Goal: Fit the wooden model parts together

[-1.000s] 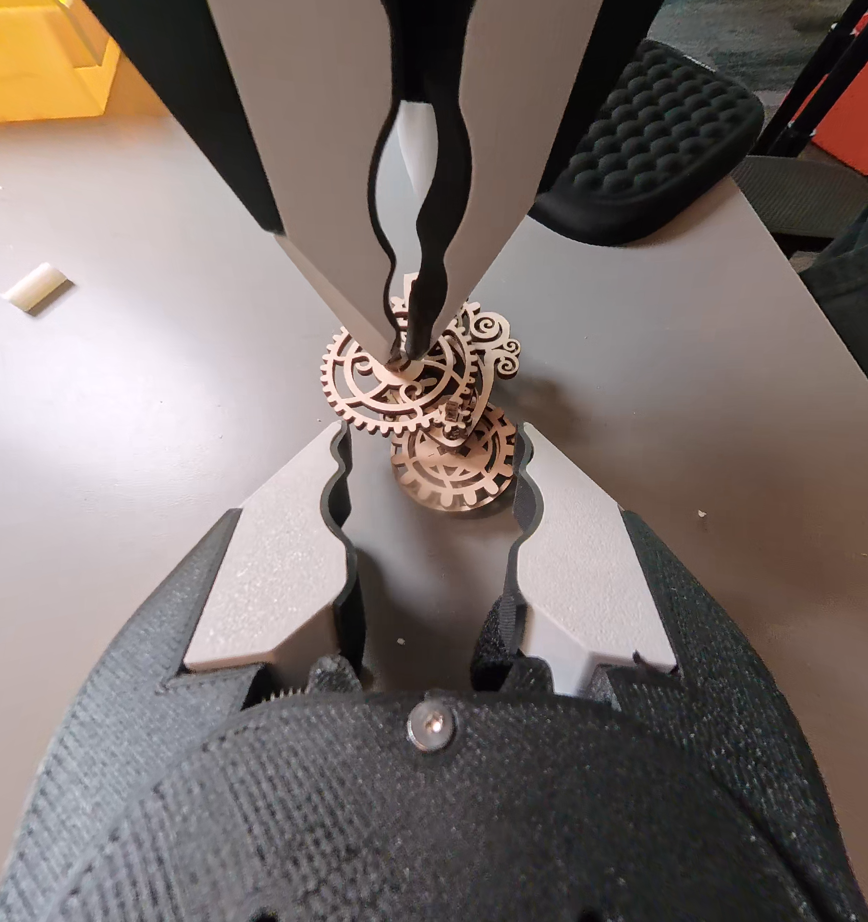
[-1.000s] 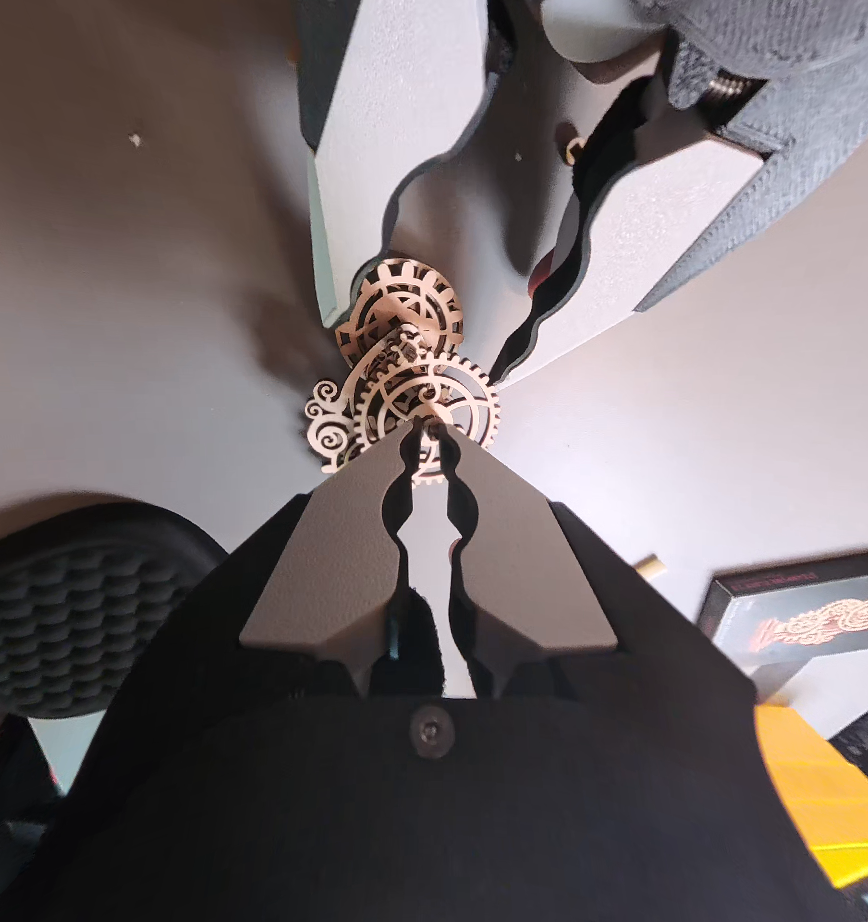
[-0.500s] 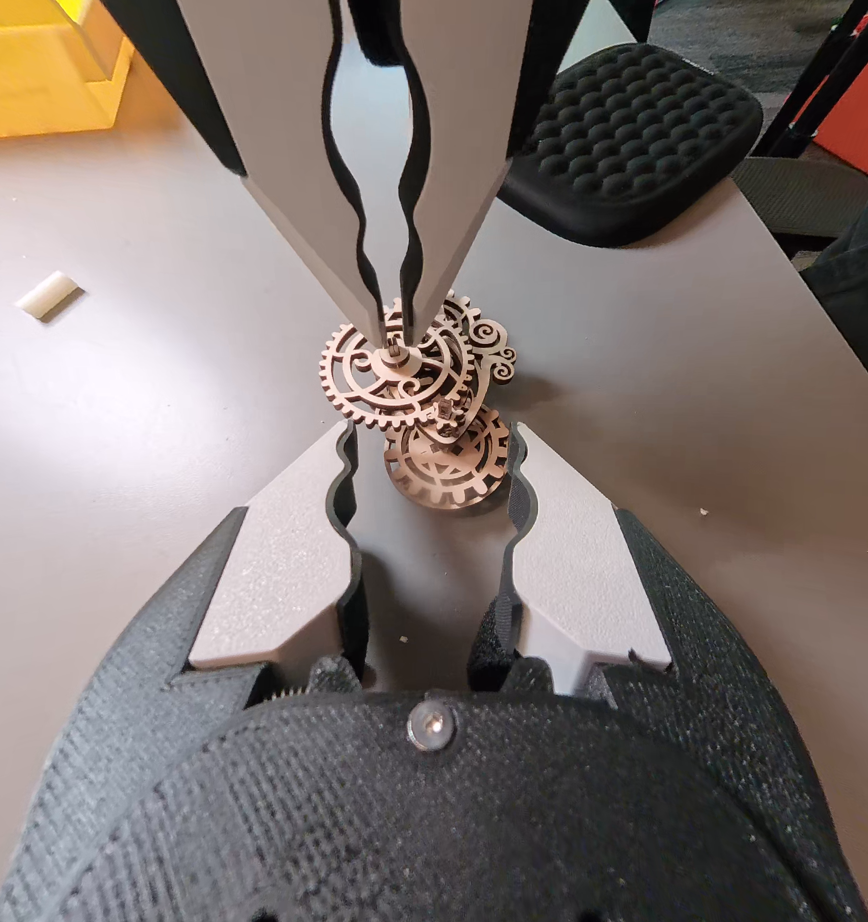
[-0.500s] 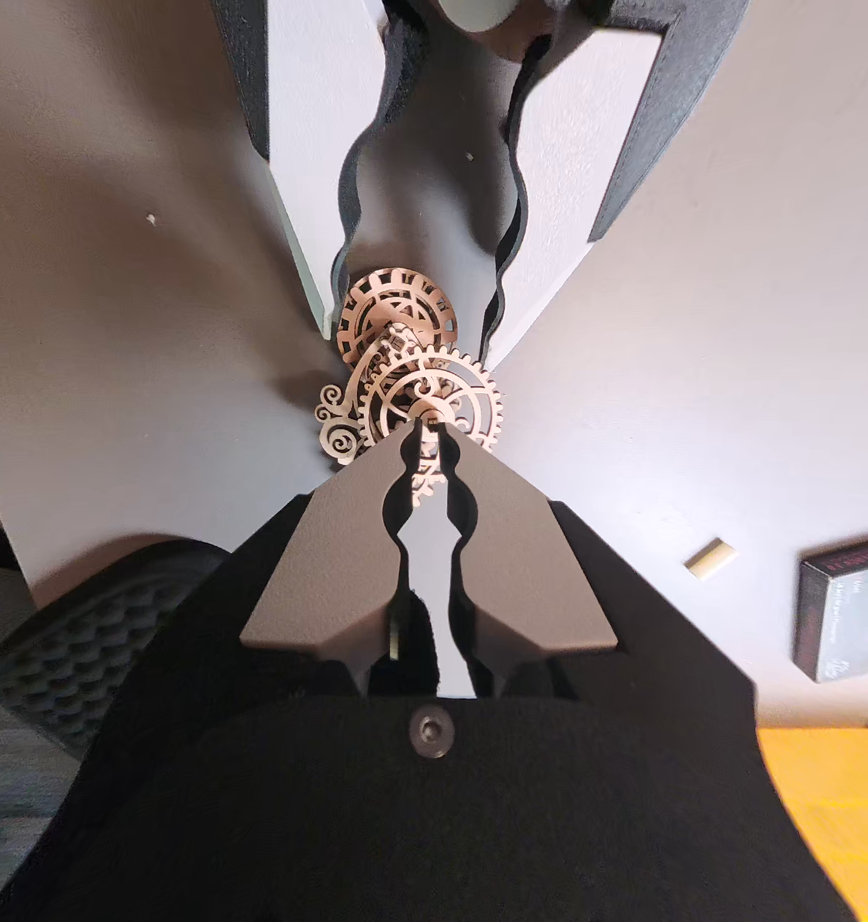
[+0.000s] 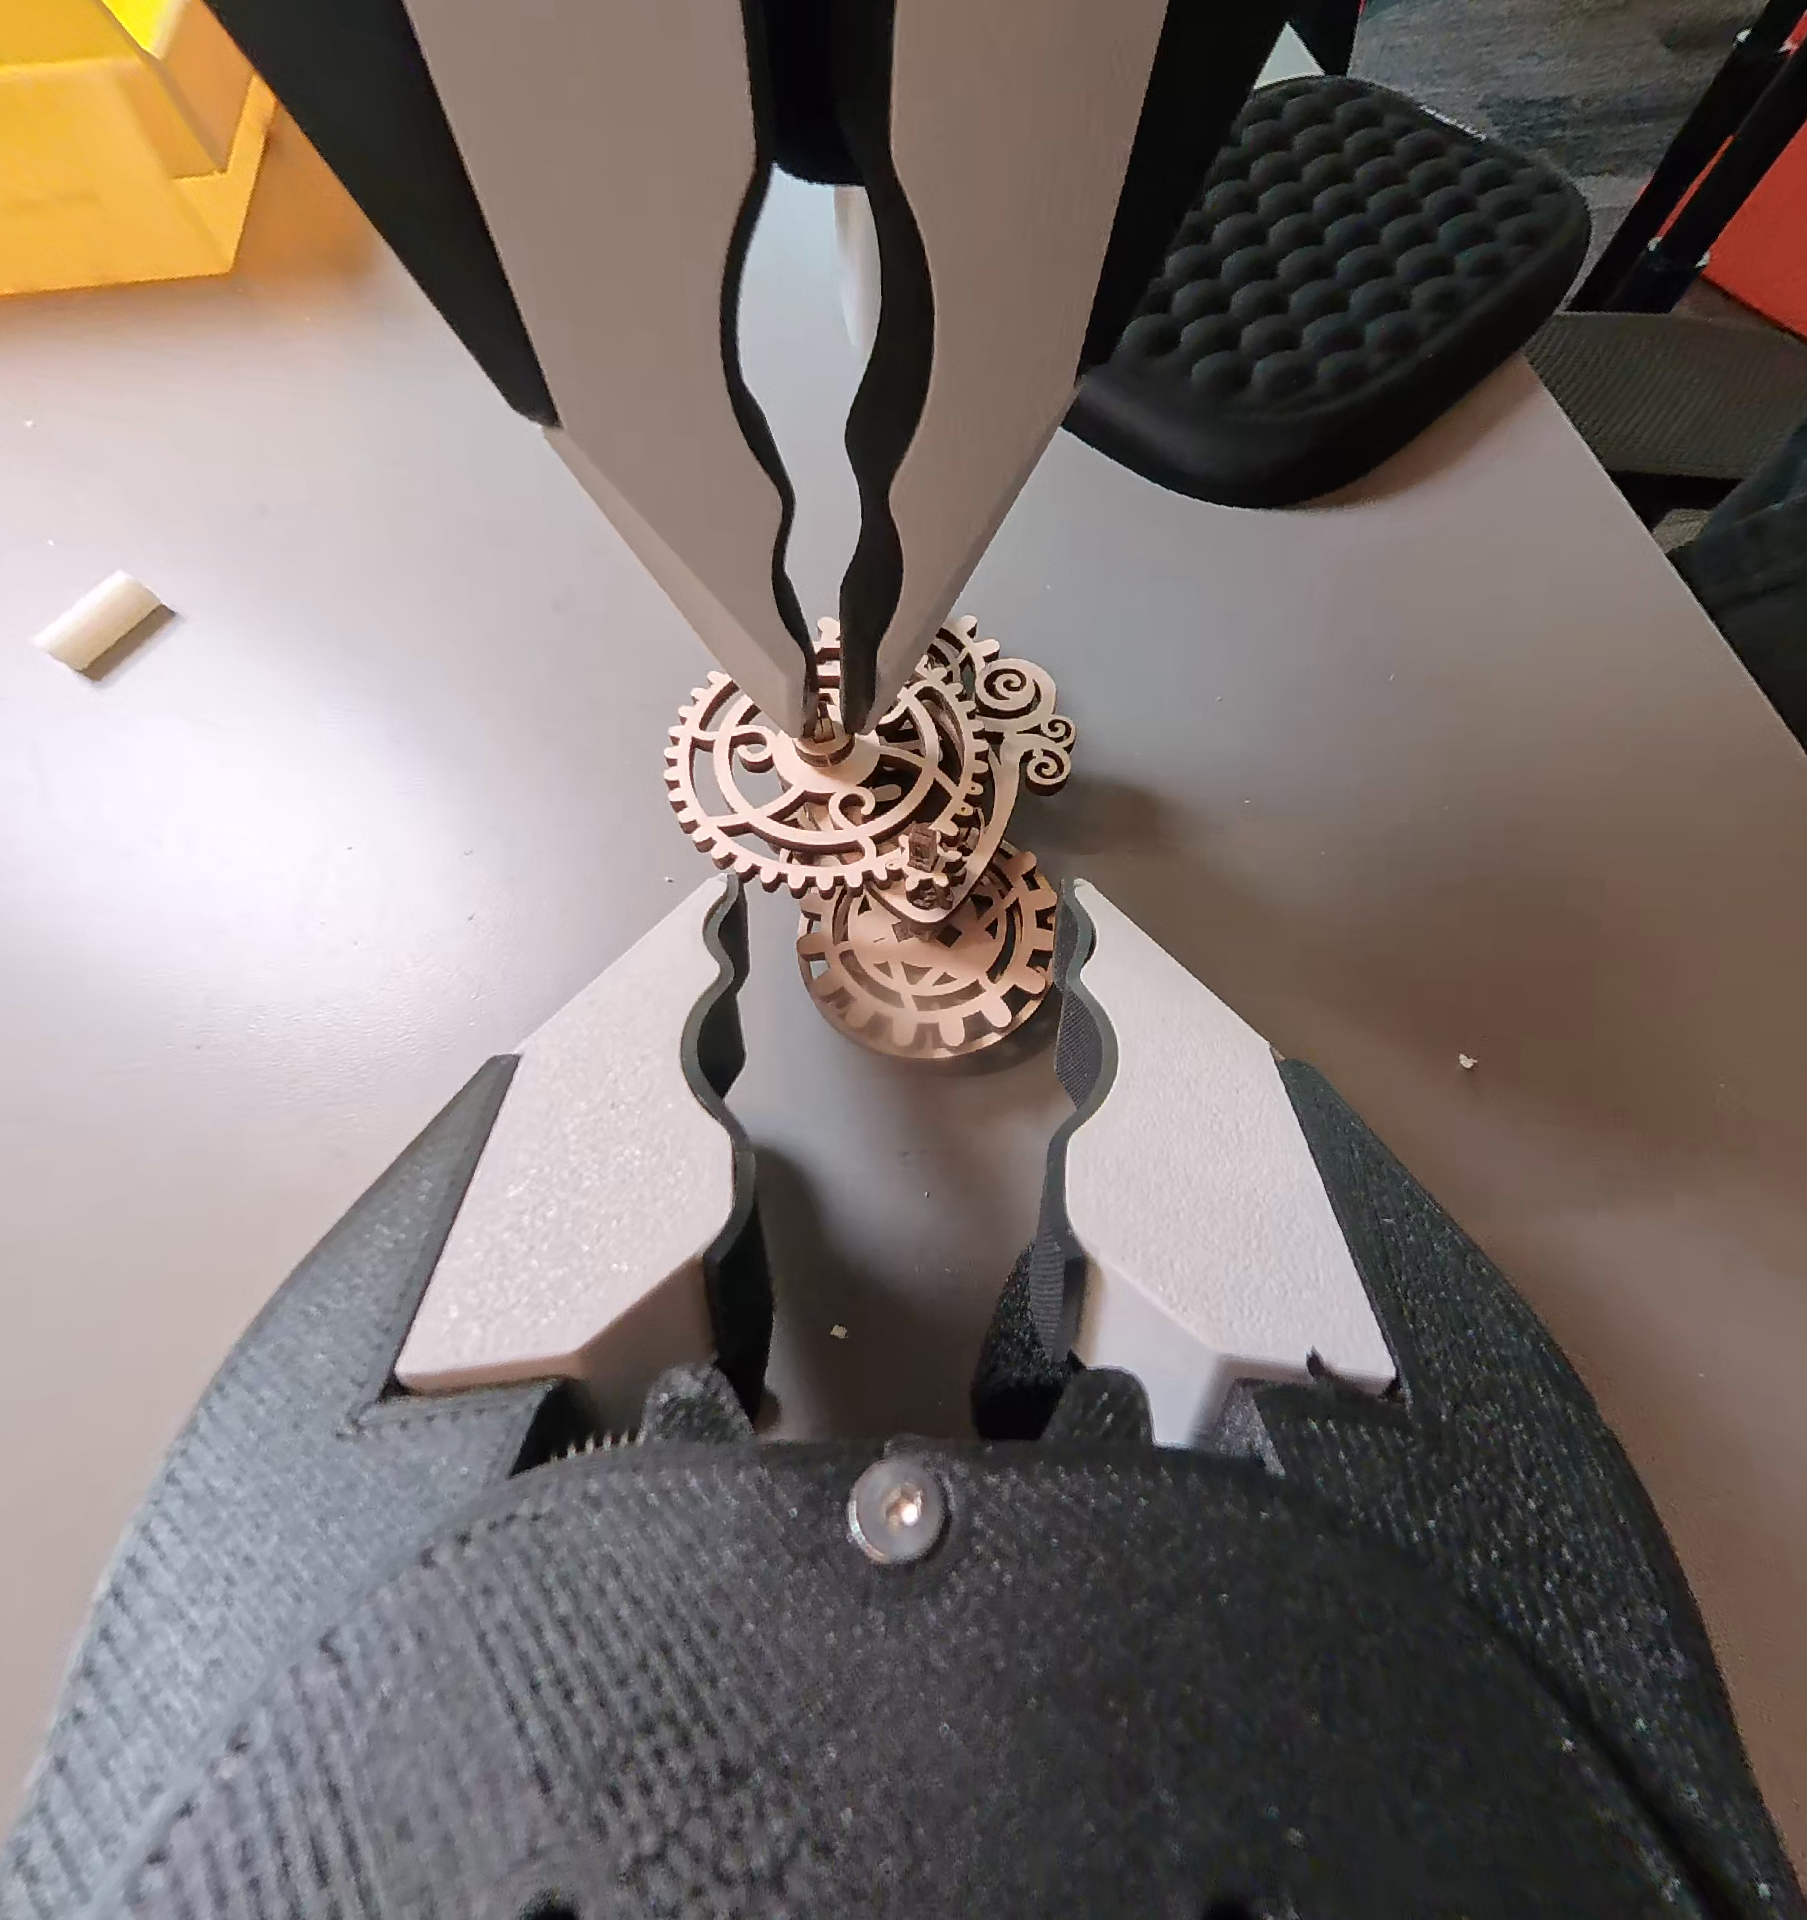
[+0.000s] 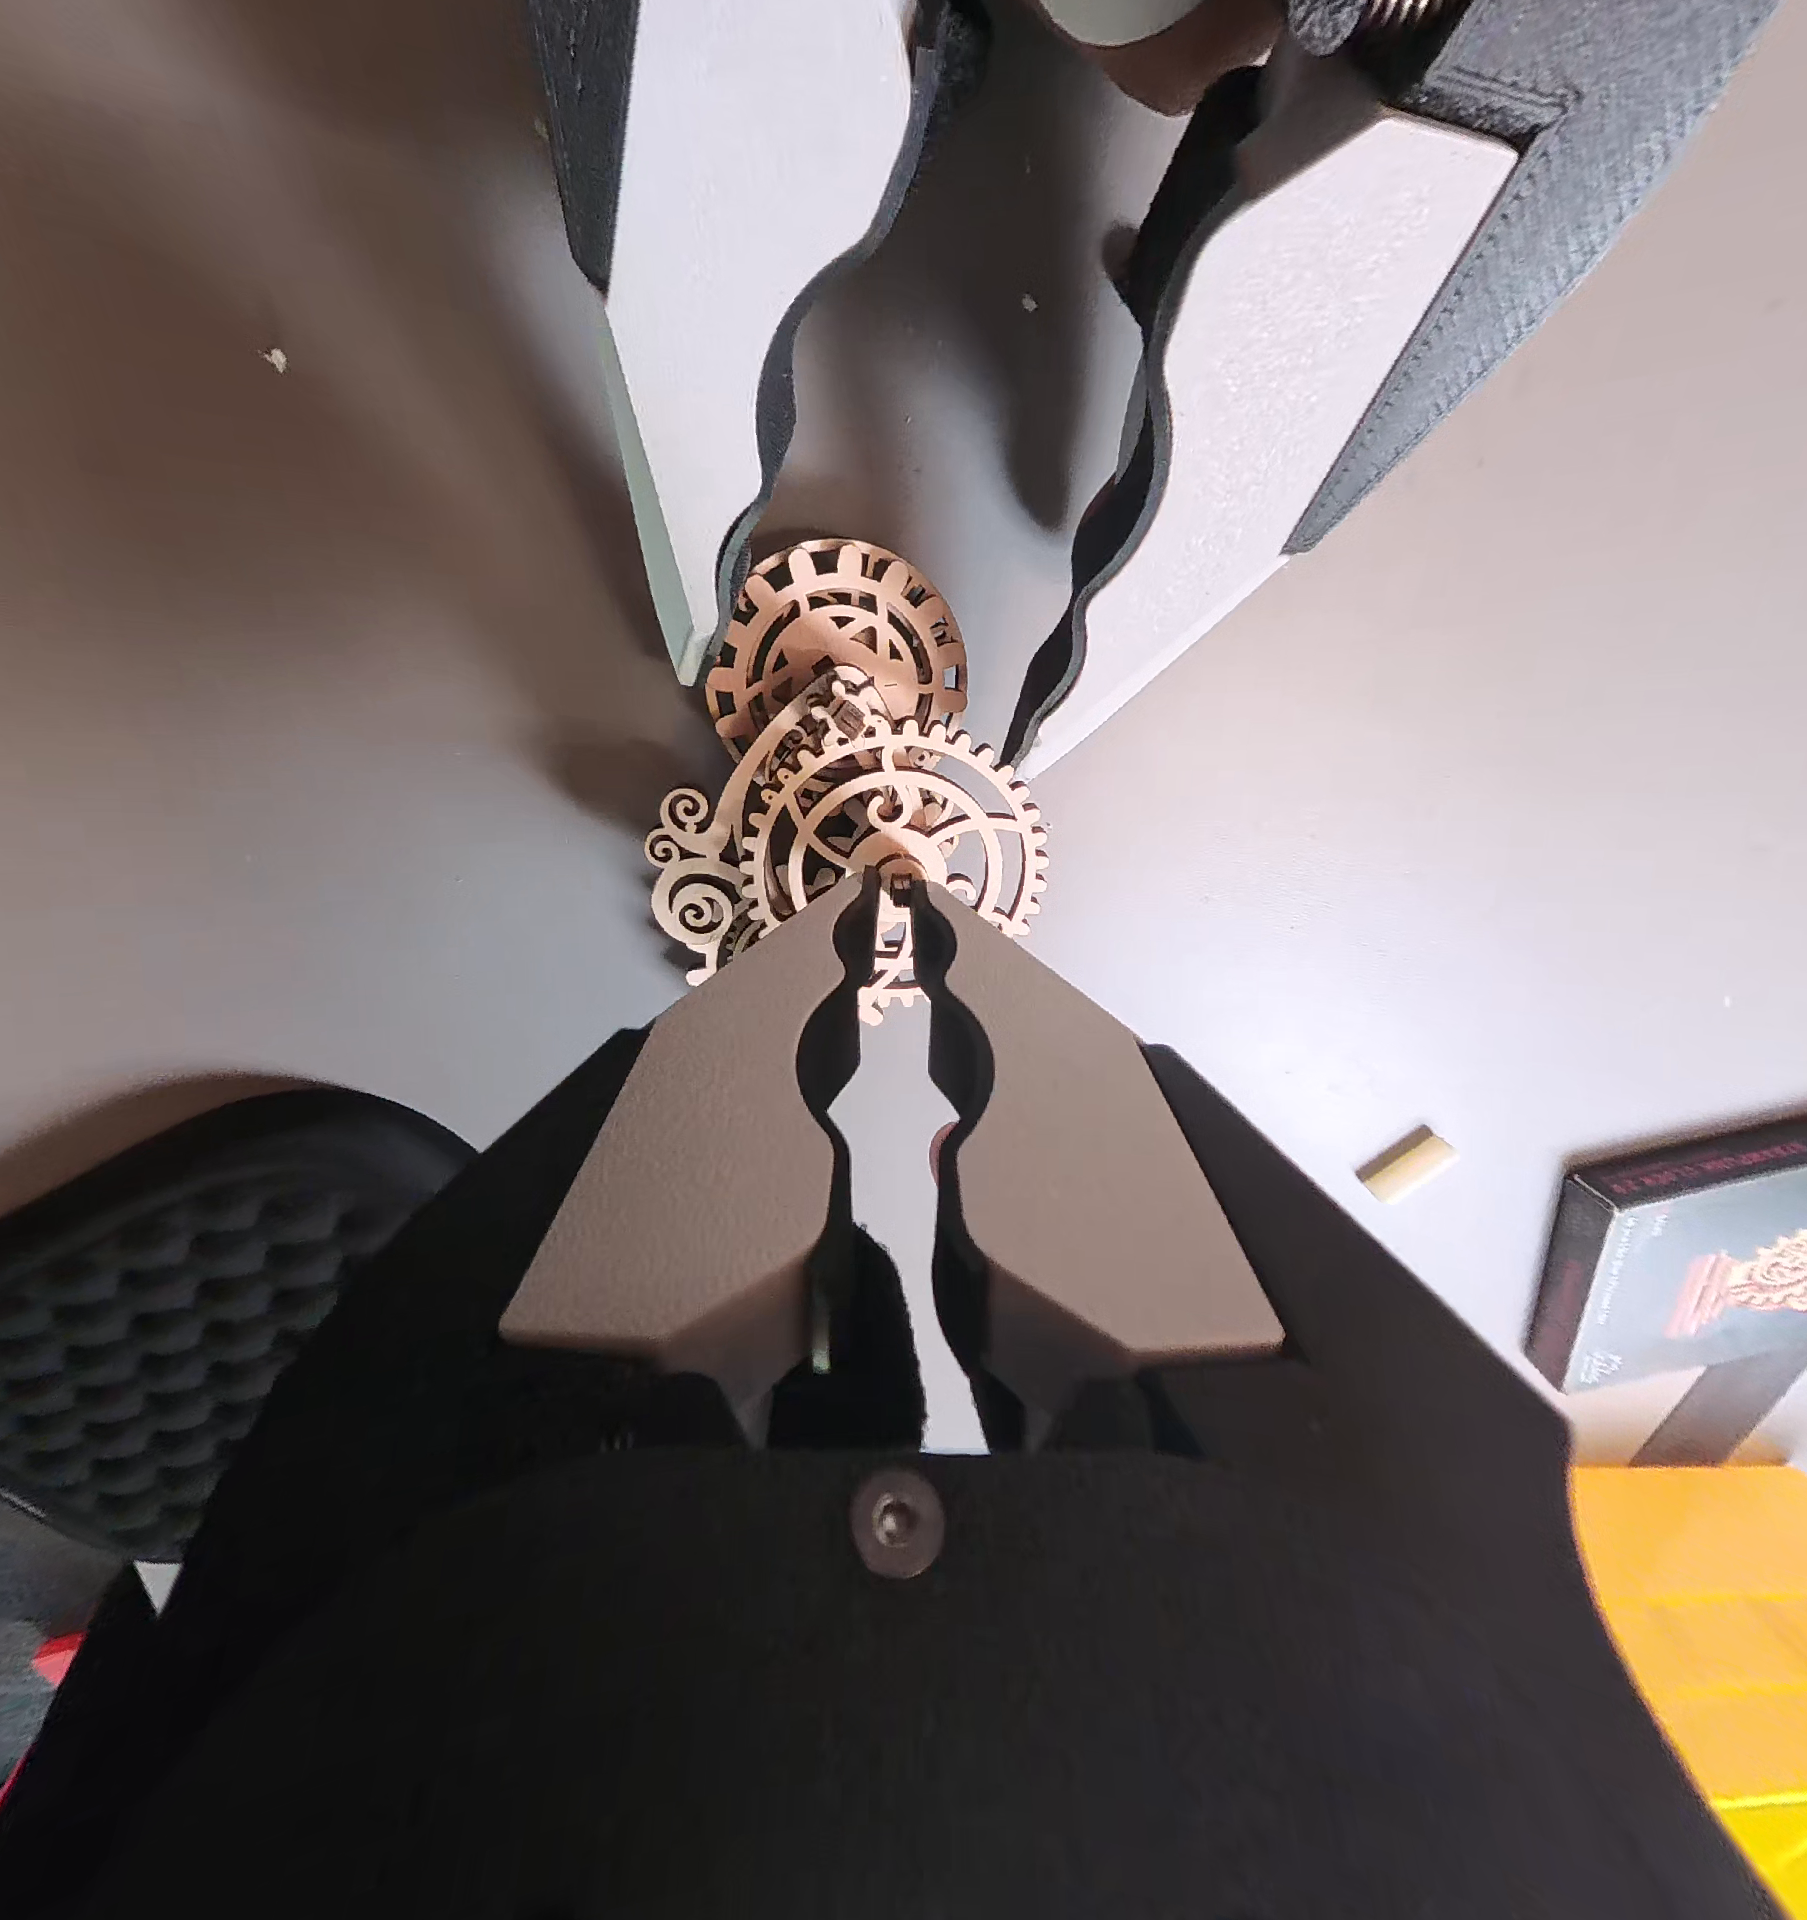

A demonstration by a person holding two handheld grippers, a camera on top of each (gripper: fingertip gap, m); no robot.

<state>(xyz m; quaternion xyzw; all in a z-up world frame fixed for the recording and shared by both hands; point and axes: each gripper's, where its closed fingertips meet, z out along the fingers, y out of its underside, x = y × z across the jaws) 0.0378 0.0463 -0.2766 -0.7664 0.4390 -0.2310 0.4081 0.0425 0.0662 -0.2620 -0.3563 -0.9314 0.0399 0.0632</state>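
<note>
On the grey table (image 5: 255, 935) stands the wooden model (image 5: 878, 831), a small tower of laser-cut parts: a round base disc (image 5: 925, 982) lies flat on the table, a curled ornament plate rises from it, and on top sits a large toothed gear (image 5: 785, 790), a little tilted. The right gripper (image 6: 891, 878) comes down on the middle of this gear, and its two fingers are nearly together, pinching a small wooden pin (image 5: 824, 727) that sticks out of the gear's hub. The left gripper (image 5: 899, 914) is spread wide; its fingers stand on both sides of the base disc, one very close to the rim, but I cannot tell if it touches, and it does not seem to squeeze the disc. So I judge the step in hand is seating the pin, or the gear on its axle, into the top of the model, and it looks almost done. The next move, I think, calls for a straight and gentle push along the axle, while the left gripper steadies the base, because the tower is thin and could tip. Farther off lie a small white piece (image 5: 104, 623), a yellow box (image 5: 78, 177) and a black dimpled pad (image 5: 1335, 281) at the table's edge.
</note>
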